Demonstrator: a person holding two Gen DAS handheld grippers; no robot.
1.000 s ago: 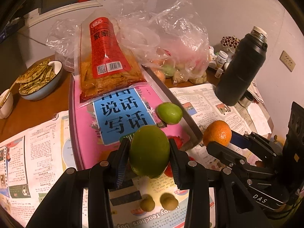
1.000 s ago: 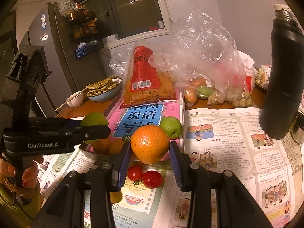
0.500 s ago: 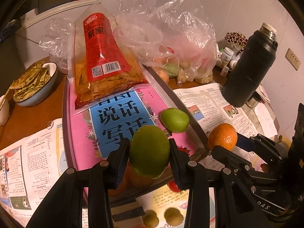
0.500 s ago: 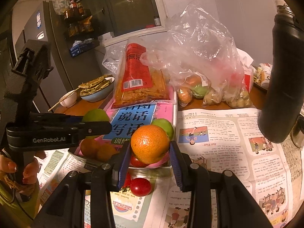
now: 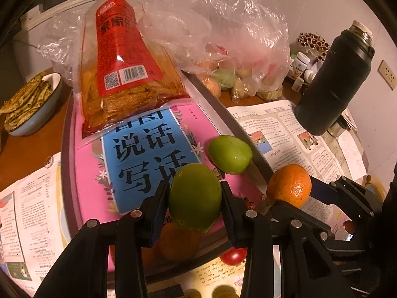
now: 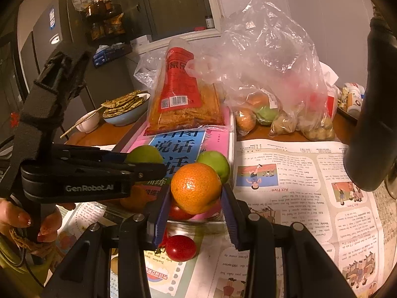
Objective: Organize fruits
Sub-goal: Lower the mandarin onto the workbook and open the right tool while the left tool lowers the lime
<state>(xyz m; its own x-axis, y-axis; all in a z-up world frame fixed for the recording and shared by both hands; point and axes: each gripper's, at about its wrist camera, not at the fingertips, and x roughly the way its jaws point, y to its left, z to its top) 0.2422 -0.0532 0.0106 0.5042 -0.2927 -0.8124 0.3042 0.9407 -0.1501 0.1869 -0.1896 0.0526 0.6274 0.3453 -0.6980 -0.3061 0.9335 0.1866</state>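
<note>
Now left hand-held gripper [image 5: 195, 198] clamps green fruit [image 5: 195, 197]; right hand-held gripper [image 6: 196, 192] clamps orange [image 6: 196, 188], above tray [image 5: 244, 149].

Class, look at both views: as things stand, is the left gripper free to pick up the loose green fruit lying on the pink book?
Probably not yet. The left gripper is shut on a green fruit, so its jaws are full, though the loose green fruit lies uncovered just ahead.

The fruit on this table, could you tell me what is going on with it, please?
A person holds a gripper in each hand. The left gripper grips a green fruit; the right gripper grips an orange. Both hang over the near end of the tray, where another green fruit already lies.
</note>
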